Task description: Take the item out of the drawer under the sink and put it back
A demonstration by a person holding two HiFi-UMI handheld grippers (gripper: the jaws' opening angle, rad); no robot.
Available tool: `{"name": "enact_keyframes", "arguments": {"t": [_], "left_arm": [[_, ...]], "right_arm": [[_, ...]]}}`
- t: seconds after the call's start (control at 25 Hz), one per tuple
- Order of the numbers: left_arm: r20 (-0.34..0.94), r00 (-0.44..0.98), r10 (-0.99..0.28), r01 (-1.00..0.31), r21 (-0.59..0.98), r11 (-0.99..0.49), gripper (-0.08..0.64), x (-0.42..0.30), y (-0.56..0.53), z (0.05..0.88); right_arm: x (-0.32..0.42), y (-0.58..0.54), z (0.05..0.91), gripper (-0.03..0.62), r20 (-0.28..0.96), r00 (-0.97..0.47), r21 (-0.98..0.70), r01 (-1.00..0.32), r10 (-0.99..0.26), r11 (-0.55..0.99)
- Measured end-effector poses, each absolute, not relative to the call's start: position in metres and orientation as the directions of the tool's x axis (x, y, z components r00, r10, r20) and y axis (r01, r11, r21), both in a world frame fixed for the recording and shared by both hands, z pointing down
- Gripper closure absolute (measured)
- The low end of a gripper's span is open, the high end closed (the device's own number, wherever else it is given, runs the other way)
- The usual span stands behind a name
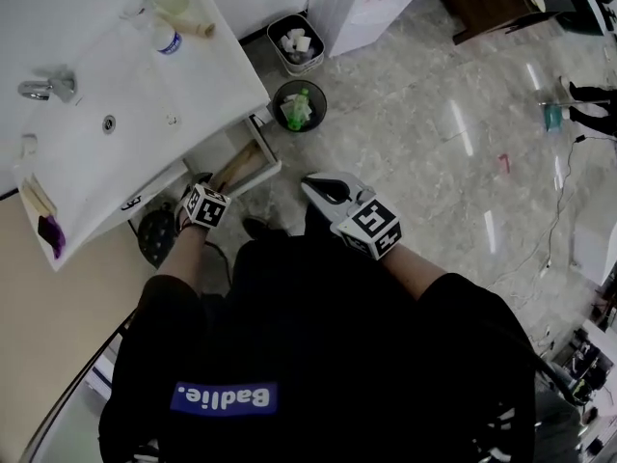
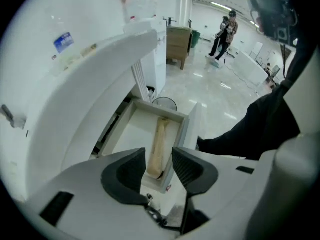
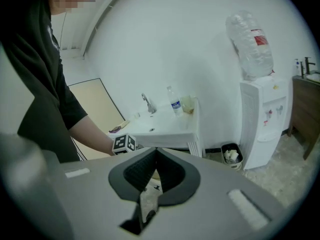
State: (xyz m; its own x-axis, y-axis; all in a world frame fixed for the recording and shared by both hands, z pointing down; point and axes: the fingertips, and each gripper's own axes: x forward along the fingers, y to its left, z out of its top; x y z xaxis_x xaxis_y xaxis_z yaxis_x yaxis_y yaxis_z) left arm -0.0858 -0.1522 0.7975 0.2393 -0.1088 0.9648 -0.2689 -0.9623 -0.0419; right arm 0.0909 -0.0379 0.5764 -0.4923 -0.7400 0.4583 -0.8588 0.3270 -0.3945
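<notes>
The drawer (image 1: 262,158) under the white sink (image 1: 145,95) stands pulled out. A long beige item (image 1: 236,169) lies inside it along its length. My left gripper (image 1: 201,193) hovers just in front of the drawer, open, with nothing between its fingers. In the left gripper view the item (image 2: 160,141) rests in the drawer (image 2: 186,126) beyond the gap of the left gripper (image 2: 159,155). My right gripper (image 1: 318,187) hangs to the right of the drawer, over the floor. In the right gripper view the right gripper (image 3: 156,153) is shut and empty, facing the sink (image 3: 167,129).
A square bin (image 1: 296,41) with paper cups and a round black bin (image 1: 299,106) stand on the floor behind the drawer. A water bottle (image 1: 166,39) and a faucet (image 1: 43,88) are on the sink. A water dispenser (image 3: 262,124) stands to the right. A person (image 2: 225,31) is far off.
</notes>
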Motion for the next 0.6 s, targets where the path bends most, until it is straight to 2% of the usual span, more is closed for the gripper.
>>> {"name": "enact_keyframes", "arguments": {"t": [0.28, 0.44, 0.6], "left_arm": [[0.807, 0.550, -0.214, -0.433, 0.056, -0.900, 0.410, -0.051, -0.119, 0.666], [0.680, 0.689, -0.251, -0.426, 0.099, -0.899, 0.411, -0.028, -0.109, 0.584], [0.576, 0.770, -0.274, -0.400, 0.103, -0.911, 0.414, -0.020, -0.098, 0.518]], "right_arm": [[0.069, -0.051, 0.535, 0.591, 0.409, -0.541, -0.353, -0.836, -0.735, 0.419], [0.055, -0.063, 0.515, 0.590, 0.381, -0.562, -0.332, -0.825, -0.734, 0.458], [0.032, -0.067, 0.495, 0.591, 0.358, -0.608, -0.321, -0.793, -0.709, 0.518]]}}
